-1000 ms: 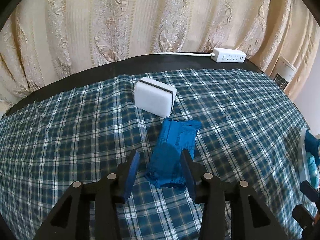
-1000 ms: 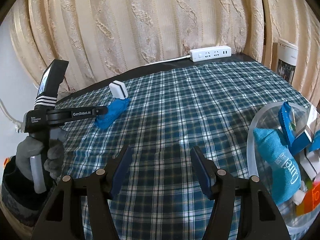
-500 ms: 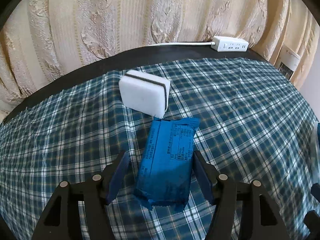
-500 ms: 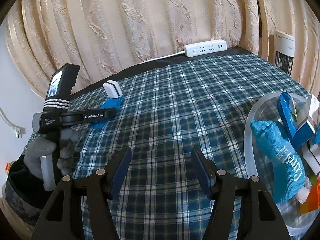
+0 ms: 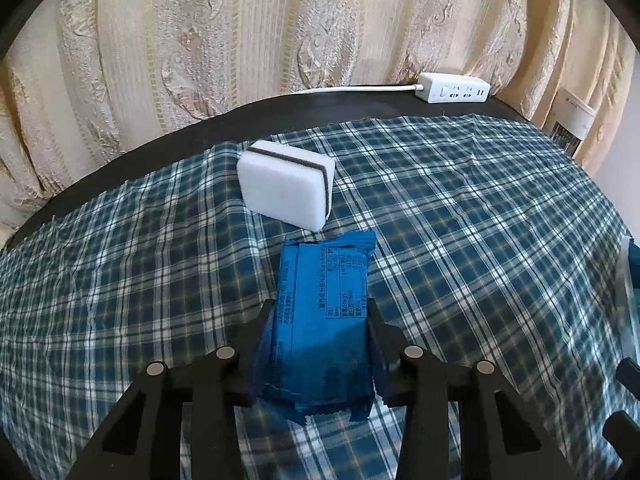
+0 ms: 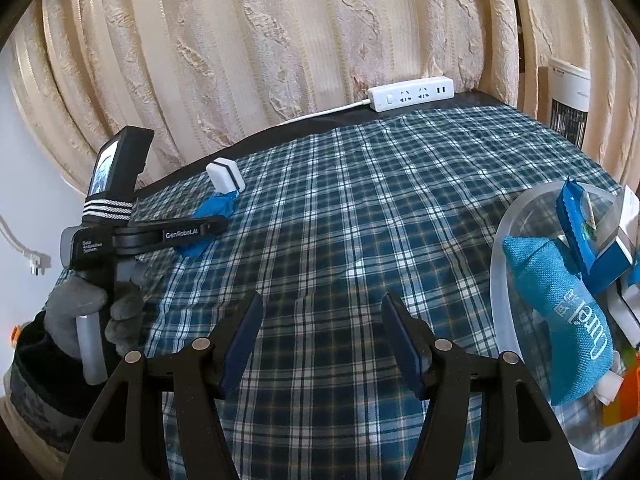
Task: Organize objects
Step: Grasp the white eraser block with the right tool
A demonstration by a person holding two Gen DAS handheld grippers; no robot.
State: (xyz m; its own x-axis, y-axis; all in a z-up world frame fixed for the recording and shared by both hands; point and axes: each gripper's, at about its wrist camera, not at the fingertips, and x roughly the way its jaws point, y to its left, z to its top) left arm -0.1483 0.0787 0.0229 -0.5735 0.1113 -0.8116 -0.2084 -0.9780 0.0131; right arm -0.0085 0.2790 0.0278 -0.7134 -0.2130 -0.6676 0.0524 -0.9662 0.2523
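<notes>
A blue snack packet [image 5: 324,320] lies on the checked cloth, and my left gripper [image 5: 320,312] is shut on its near half, both pads pressed against its sides. Just beyond the packet sits a white sponge block [image 5: 286,184] with a dark stripe. In the right wrist view the left gripper [image 6: 208,228] shows at the far left, held by a gloved hand [image 6: 86,312], over the blue packet [image 6: 214,208] with the sponge [image 6: 226,176] behind it. My right gripper [image 6: 322,332] hangs open over bare cloth, nothing between its fingers.
A clear plastic tub [image 6: 508,240] at the right holds a teal fabric pouch [image 6: 560,320], blue packets and other items. A white power strip [image 6: 412,94] with its cord lies on the dark table edge by the curtain. A white appliance [image 6: 568,104] stands far right.
My left gripper moved forward over the blue packet, opened wider, then closed on its sides. The right gripper stayed open and nearly still.
</notes>
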